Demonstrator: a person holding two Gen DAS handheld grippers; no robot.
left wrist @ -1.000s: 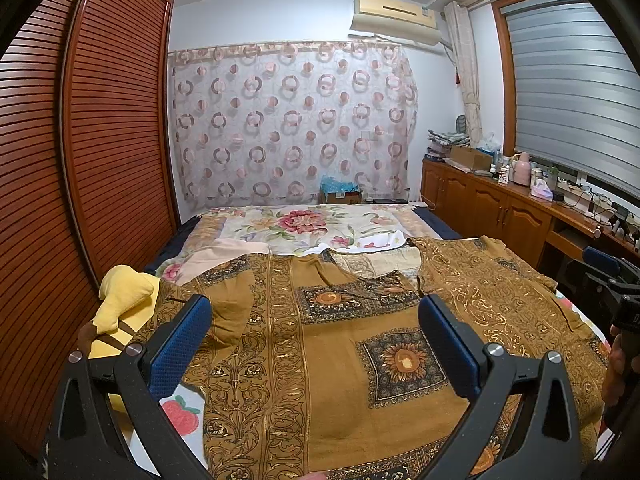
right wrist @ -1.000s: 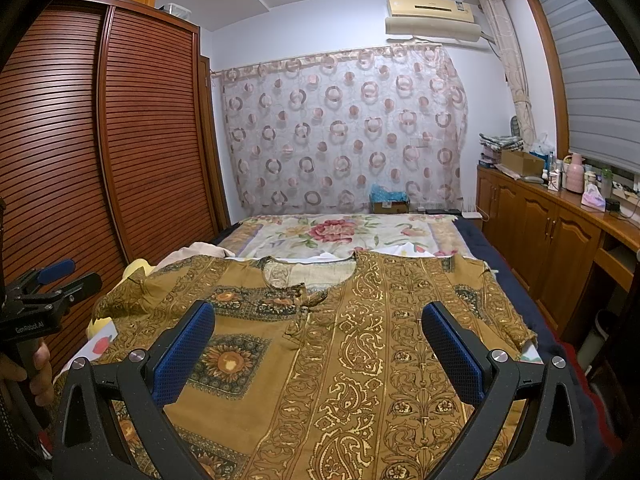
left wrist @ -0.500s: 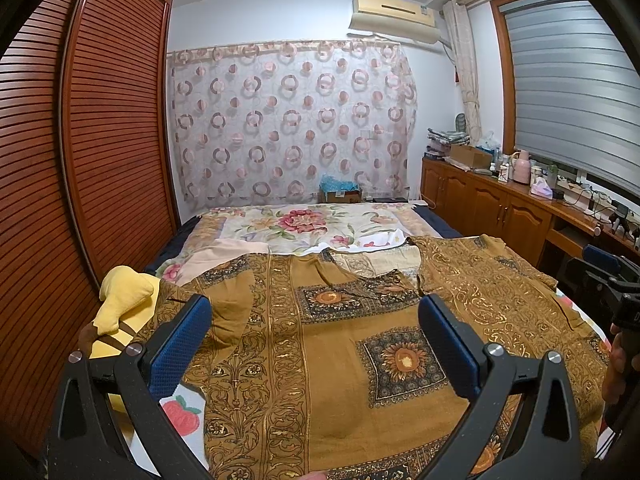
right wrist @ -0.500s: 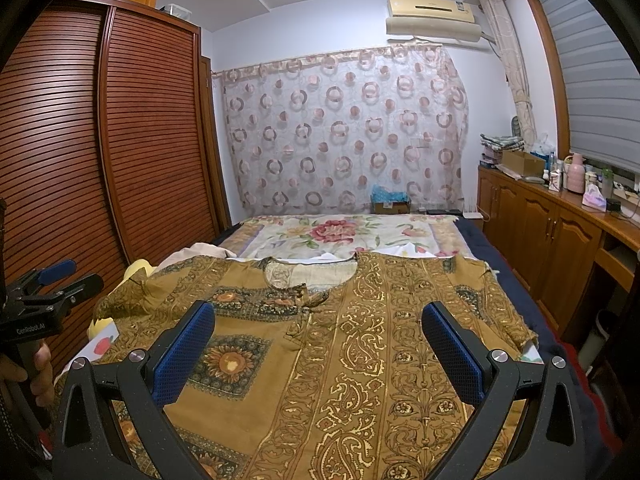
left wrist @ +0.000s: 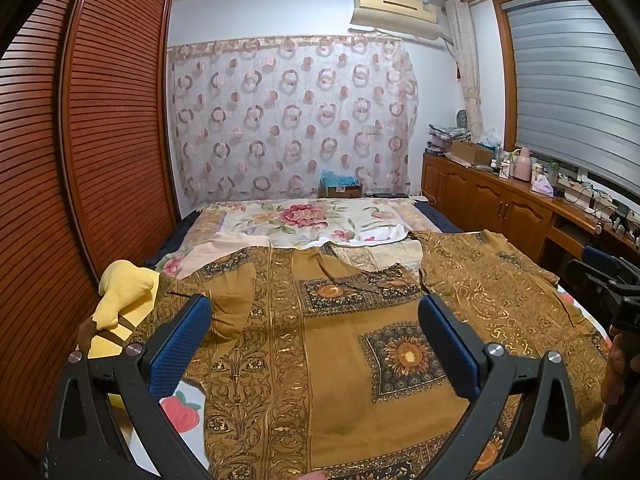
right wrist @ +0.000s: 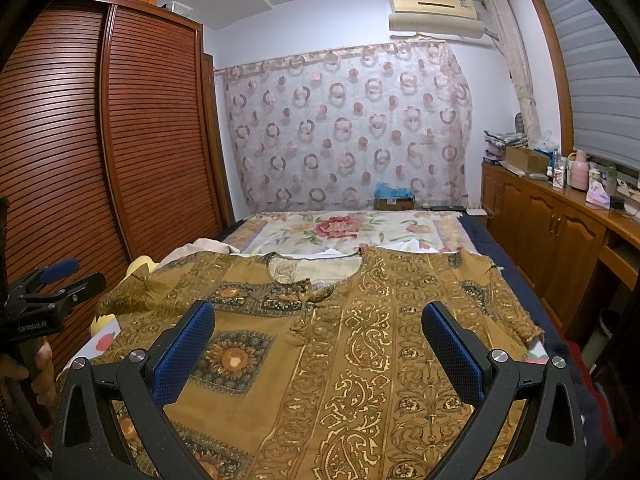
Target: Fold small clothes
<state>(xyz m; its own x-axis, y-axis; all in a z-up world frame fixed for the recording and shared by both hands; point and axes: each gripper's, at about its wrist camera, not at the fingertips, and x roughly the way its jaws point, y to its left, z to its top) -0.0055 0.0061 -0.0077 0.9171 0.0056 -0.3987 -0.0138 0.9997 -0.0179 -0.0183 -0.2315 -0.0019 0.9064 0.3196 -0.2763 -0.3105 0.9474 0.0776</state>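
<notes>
A mustard-brown tunic with gold and dark floral print (left wrist: 340,344) lies spread flat on the bed, neckline away from me; it also shows in the right wrist view (right wrist: 352,344). My left gripper (left wrist: 314,320) is open and empty, held above the tunic's left half. My right gripper (right wrist: 318,326) is open and empty above the tunic's right half. The left gripper shows at the left edge of the right wrist view (right wrist: 44,296). The right gripper shows at the right edge of the left wrist view (left wrist: 612,276).
The bed carries a floral sheet (left wrist: 312,220) beyond the tunic. A yellow plush toy (left wrist: 120,296) lies at the bed's left edge beside the slatted wardrobe (left wrist: 80,160). A wooden cabinet (right wrist: 560,240) with clutter runs along the right wall.
</notes>
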